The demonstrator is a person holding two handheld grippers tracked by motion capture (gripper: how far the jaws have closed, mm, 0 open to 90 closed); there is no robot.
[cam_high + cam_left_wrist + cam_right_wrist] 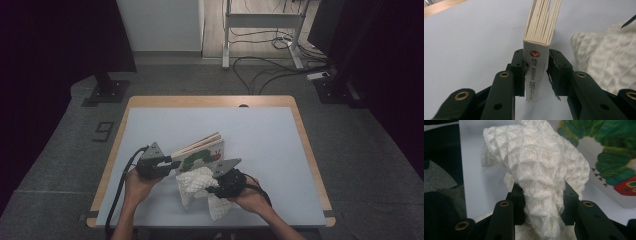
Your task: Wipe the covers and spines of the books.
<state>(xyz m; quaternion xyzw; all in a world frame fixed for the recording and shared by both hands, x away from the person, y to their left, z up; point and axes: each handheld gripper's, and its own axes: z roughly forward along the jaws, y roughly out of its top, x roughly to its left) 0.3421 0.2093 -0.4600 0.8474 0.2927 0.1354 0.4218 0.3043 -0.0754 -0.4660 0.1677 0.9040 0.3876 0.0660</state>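
One picture book [200,152], one white waffle-knit cloth [197,184], two hand-held tools — left [172,163], right [216,184] — one table [280,150]

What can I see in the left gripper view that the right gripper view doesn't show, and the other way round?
The left gripper view gives the board book's spine with printed characters and a red mark, its thick page edges fanning above, clamped by the left gripper. The right gripper view gives the book's cover with a green and red caterpillar picture, and the right gripper shut on the cloth. Both show the white waffle-knit cloth and the pale tabletop.
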